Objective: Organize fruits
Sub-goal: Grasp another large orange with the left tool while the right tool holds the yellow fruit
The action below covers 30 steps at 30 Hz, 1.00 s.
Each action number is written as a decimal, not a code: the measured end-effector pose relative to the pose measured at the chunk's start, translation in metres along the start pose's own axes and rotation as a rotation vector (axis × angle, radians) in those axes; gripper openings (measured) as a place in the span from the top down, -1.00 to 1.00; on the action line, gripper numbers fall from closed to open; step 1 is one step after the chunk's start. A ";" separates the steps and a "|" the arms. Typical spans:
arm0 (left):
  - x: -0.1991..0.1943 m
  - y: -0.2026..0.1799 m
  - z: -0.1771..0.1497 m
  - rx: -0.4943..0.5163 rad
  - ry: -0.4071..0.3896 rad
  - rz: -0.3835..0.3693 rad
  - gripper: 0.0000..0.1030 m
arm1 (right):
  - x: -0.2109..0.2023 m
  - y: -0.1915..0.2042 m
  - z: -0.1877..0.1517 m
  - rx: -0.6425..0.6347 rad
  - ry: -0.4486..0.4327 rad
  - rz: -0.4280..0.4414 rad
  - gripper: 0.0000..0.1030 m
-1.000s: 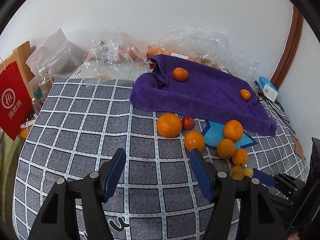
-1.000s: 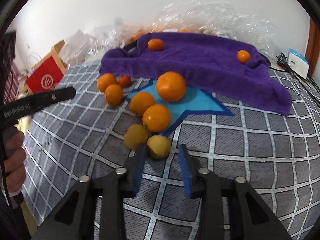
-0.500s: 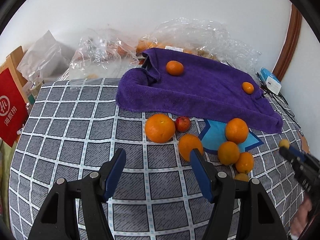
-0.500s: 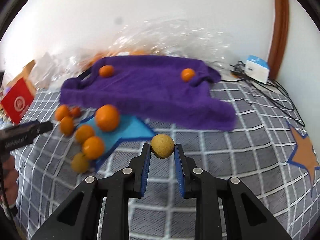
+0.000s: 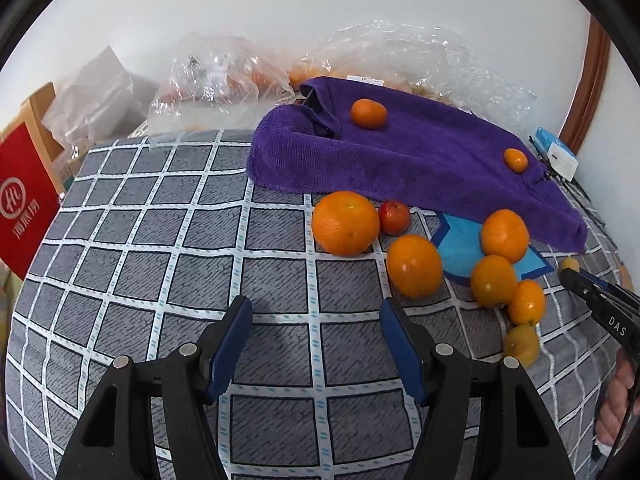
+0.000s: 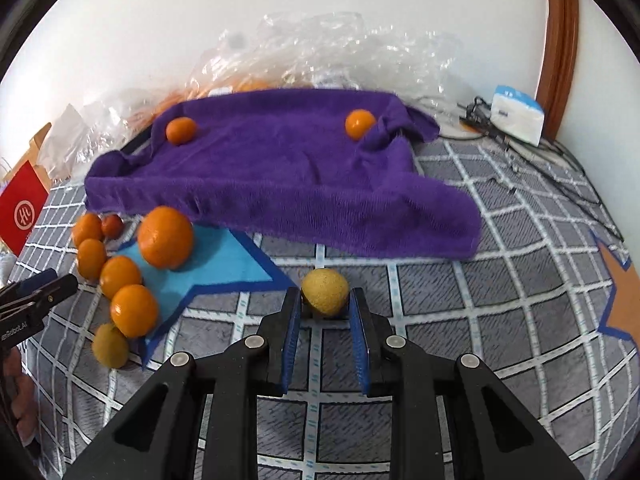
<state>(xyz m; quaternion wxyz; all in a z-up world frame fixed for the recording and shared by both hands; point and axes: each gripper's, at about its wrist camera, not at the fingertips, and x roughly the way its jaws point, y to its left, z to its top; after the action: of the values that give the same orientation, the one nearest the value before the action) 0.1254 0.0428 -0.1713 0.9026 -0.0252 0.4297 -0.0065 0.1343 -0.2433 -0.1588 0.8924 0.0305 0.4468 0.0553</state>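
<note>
Your right gripper point(image 6: 325, 307) is clamped on a small yellow fruit point(image 6: 325, 291), pinched between the blue pads at the fingertips, over the checked cloth point(image 6: 460, 320). Your left gripper point(image 5: 316, 330) has its jaws apart with nothing between them; the nearest orange point(image 5: 415, 266) lies just beyond its right finger. Farther left of the held fruit, a cluster of oranges point(image 6: 134, 310) sits by the blue star patch point(image 6: 224, 264). Beyond lies the purple towel point(image 6: 280, 176), carrying two small oranges point(image 6: 181, 130).
</note>
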 end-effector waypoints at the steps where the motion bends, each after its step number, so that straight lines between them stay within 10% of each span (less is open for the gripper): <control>1: 0.000 0.000 0.000 0.002 0.000 0.001 -0.24 | -0.001 -0.001 0.000 0.003 -0.005 0.005 0.53; 30: 0.028 -0.007 0.046 0.005 0.036 -0.005 -0.15 | 0.000 -0.002 -0.001 0.017 -0.002 -0.004 0.52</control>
<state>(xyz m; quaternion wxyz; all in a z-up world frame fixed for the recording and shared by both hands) 0.1783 0.0371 -0.1635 0.8948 -0.0240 0.4458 -0.0105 0.1332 -0.2453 -0.1596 0.8927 0.0374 0.4463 0.0497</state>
